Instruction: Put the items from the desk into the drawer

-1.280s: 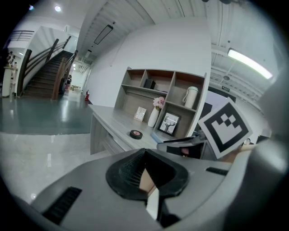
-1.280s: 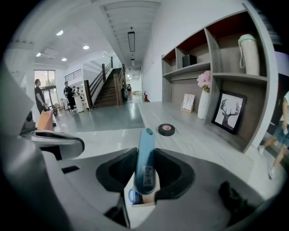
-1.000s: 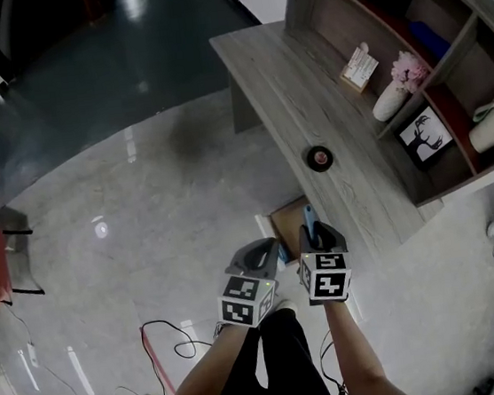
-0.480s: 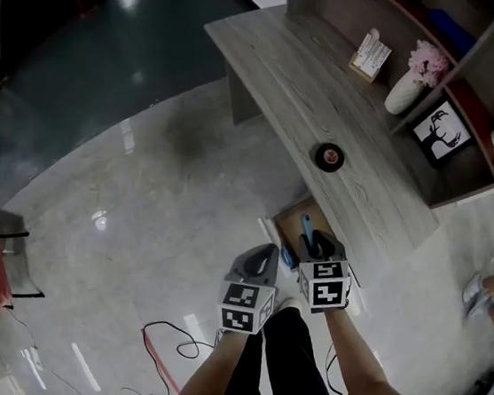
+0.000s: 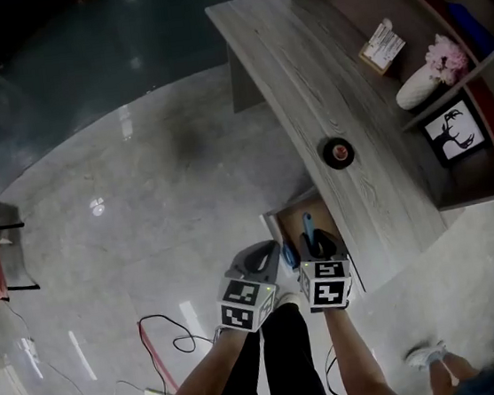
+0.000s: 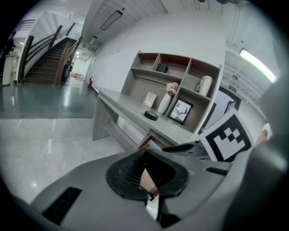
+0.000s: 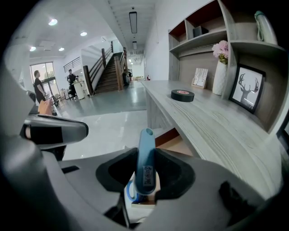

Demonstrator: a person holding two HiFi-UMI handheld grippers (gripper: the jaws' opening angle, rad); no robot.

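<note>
left gripper (image 6: 145, 153) | fingers (image 6: 128, 170) together | tape roll (image 6: 151, 116) on desk (image 6: 119, 104) | drawer (image 6: 153, 144) open

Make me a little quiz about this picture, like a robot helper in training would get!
1. True or false: the right gripper is clamped on a blue tool.
2. Which round thing lies on the desk? A) a black tape roll B) a ball C) a plate
3. Fill in the gap: the drawer under the desk is ____.

Key: 1 true; 2 A; 3 open.
</note>
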